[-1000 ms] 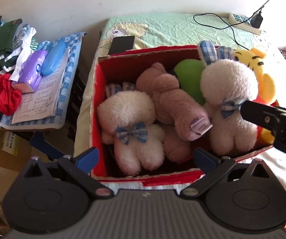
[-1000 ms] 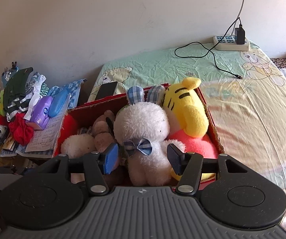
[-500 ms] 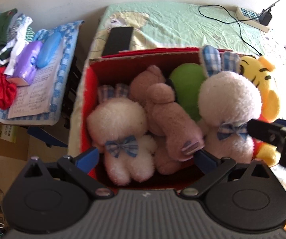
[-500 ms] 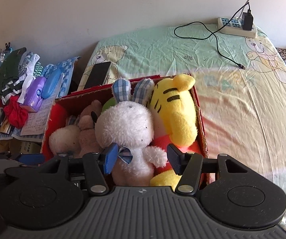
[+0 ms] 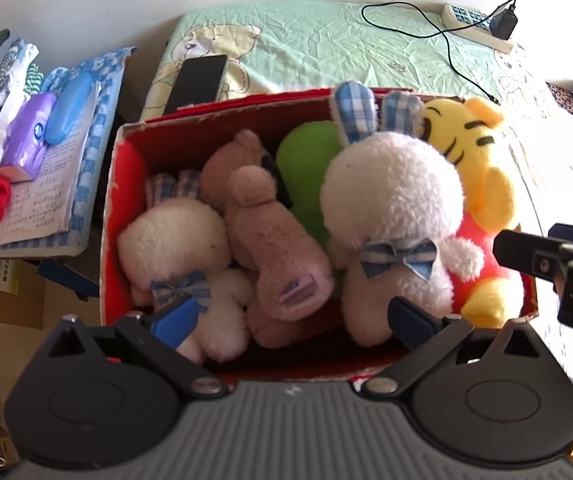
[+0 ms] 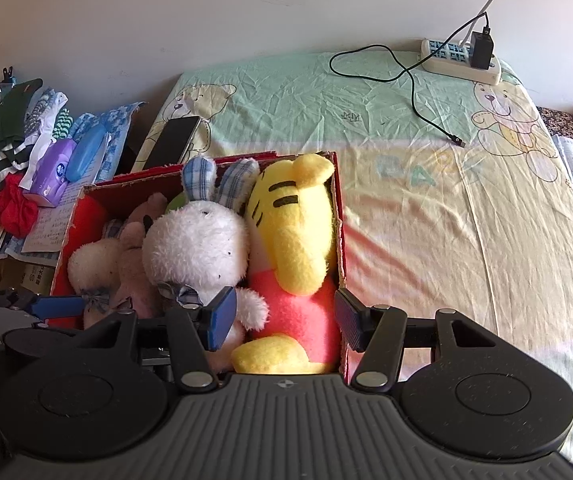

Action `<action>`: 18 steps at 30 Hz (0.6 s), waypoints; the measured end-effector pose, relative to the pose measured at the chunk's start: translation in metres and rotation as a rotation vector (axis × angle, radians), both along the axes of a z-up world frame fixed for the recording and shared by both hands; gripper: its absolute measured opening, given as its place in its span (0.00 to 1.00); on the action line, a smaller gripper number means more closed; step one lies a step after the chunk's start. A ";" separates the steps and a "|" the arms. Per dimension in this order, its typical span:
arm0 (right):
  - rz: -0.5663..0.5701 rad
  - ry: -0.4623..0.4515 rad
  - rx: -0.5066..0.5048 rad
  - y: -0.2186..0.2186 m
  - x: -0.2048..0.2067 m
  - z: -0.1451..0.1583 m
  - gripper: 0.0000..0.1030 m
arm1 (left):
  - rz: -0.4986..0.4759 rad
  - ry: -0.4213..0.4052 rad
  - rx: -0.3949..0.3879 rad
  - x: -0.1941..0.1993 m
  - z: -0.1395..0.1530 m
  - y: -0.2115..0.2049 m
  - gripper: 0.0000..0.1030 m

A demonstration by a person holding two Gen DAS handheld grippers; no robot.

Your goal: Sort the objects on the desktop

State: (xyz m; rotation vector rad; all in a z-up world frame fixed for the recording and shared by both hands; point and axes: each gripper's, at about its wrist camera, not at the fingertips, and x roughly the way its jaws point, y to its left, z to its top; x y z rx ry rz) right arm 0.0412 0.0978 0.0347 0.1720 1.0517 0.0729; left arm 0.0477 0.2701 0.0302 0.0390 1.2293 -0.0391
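A red cardboard box [image 5: 124,216] sits on the bed, packed with plush toys. Inside are a large white rabbit [image 5: 390,208] with plaid ears, a yellow tiger [image 5: 482,172] in a pink shirt, a pink-brown plush [image 5: 270,248], a smaller white rabbit [image 5: 174,244] and a green plush [image 5: 302,168]. My left gripper [image 5: 292,316] is open over the box's near edge, with its fingers spanning the small rabbit and the pink-brown plush. My right gripper [image 6: 285,318] is open, its fingers on either side of the tiger's [image 6: 290,224] pink body, beside the large rabbit [image 6: 194,248].
A black phone [image 6: 174,142] lies on the sheet behind the box. At the bed's far corner are a power strip [image 6: 462,60] and a black cable [image 6: 414,92]. To the left, a stand holds a notebook [image 5: 42,200], a purple tissue pack [image 5: 26,142], a blue case and clothes.
Both grippers came forward and down toward the box. The right one shifted right, from the large white rabbit to the yellow tiger. Neither finger gap has changed.
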 end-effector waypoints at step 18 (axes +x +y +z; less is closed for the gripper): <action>-0.007 0.011 -0.005 0.000 -0.011 -0.007 0.56 | -0.022 -0.005 -0.008 -0.015 -0.006 -0.004 0.98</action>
